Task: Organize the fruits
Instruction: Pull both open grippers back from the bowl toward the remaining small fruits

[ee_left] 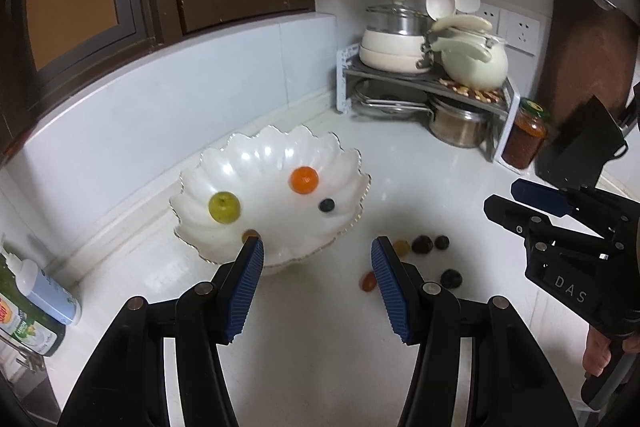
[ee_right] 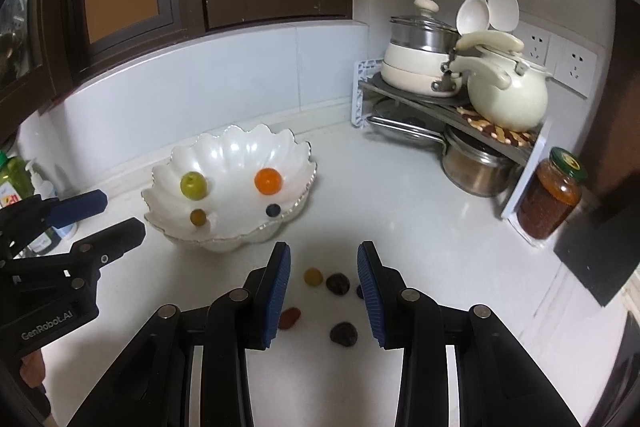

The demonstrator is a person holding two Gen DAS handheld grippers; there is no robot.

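Note:
A white scalloped bowl point(ee_left: 248, 163) point(ee_right: 232, 155) stands on the white counter. It holds a green fruit point(ee_left: 224, 207), an orange one point(ee_left: 304, 180), a dark berry point(ee_left: 327, 205) and a small brown fruit point(ee_right: 198, 217). Loose on the counter in front of it lie a yellow fruit point(ee_right: 313, 276), a red one point(ee_right: 289, 317) and dark ones point(ee_right: 338, 283) point(ee_right: 344, 334). My right gripper point(ee_right: 324, 259) hangs open above this loose group, holding nothing. My left gripper point(ee_left: 317, 251) is open and empty at the bowl's near rim, its left finger hiding part of the brown fruit.
A corner rack point(ee_right: 440, 107) with pots and a cream kettle point(ee_right: 506, 95) stands at the back right, with a jar of red paste point(ee_right: 550, 199) beside it. Bottles point(ee_left: 36, 307) stand at the left edge. A dark board point(ee_left: 580, 67) leans on the right wall.

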